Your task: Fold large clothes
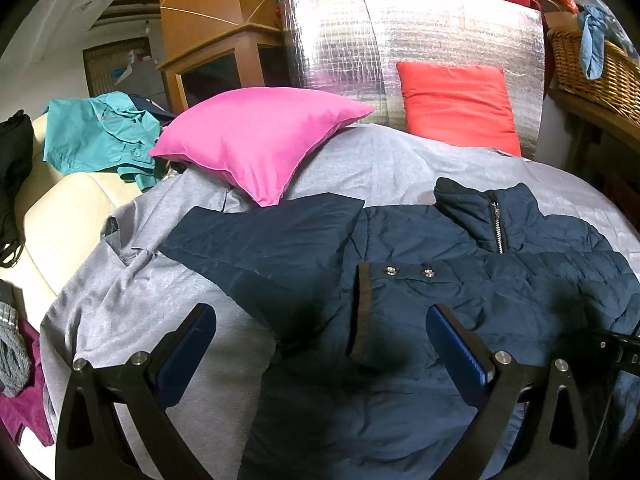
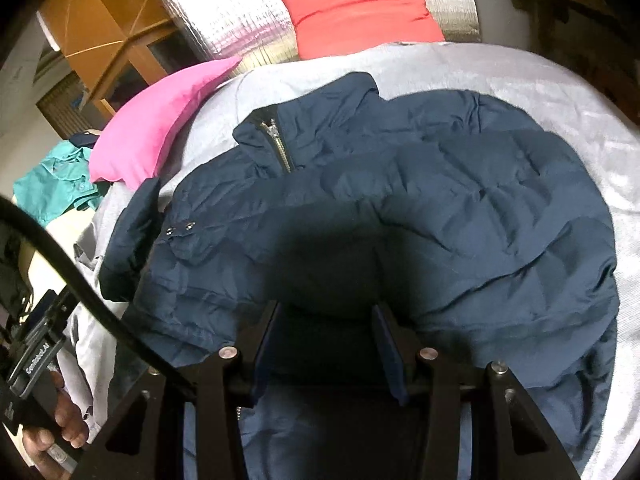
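Observation:
A navy puffer jacket [image 1: 420,240] lies on a grey sheet [image 1: 380,160], zip collar [image 1: 496,220] toward the far side. One sleeve is folded across its front, and the cuff [image 1: 362,312] with two snaps sits between the wide-apart fingers of my left gripper [image 1: 326,336]. That gripper hovers open and nothing is pinched. In the right wrist view the jacket [image 2: 460,208] fills the frame. My right gripper [image 2: 326,340] is shut on a thick fold at the near hem, and dark fabric fills the gap between its pads.
A pink cushion [image 1: 260,136] and a red cushion [image 1: 456,100] lie at the far end against a silver foil mat [image 1: 340,40]. A teal garment [image 1: 96,136] sits on a cream sofa [image 1: 60,216] at left. A wicker basket [image 1: 600,72] stands at right. A hand [image 2: 68,420] holds the other gripper's handle.

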{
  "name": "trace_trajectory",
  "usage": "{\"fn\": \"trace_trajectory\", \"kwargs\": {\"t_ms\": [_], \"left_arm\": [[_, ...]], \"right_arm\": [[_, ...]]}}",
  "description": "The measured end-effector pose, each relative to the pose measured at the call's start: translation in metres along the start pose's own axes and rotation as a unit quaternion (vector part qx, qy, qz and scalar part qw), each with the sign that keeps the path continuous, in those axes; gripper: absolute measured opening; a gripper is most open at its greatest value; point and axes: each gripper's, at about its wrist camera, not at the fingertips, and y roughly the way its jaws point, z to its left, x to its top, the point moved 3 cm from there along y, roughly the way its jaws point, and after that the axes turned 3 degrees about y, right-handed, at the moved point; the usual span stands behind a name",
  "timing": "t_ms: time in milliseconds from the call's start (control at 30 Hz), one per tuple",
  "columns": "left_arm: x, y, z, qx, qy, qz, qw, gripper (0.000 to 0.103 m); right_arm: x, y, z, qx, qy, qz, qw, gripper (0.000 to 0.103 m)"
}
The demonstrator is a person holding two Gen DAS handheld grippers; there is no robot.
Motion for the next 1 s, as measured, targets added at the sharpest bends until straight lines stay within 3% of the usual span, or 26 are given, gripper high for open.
{"fn": "trace_trajectory", "kwargs": {"t_ms": [300,367,600,800,1000], "left_arm": [[0.0,0.006,0.005,-0.002,-0.001,0.007,1.0,0.103],[0.002,0.014,0.013,-0.012,-0.012,0.018,0.9997,0.103],[0.005,0.061,0.085,0.011,-0.093,0.062,0.9937,0.103],[-0.001,0.108,0.149,-0.01,-0.188,0.105,0.9766,0.103],[-0.002,0.149,0.171,-0.097,-0.293,0.121,0.9434,0.103]], "right_arm": [[0.001,-0.023,0.006,-0.007,-0.02,-0.055,0.998,0.052],[0.001,-0.028,0.009,-0.009,-0.03,-0.067,0.997,0.059],[-0.003,-0.033,0.017,0.007,-0.042,-0.069,0.997,0.063],[-0.004,-0.034,0.015,0.008,-0.044,-0.068,0.997,0.063],[-0.005,-0.032,0.012,0.011,-0.039,-0.069,0.997,0.063]]}}
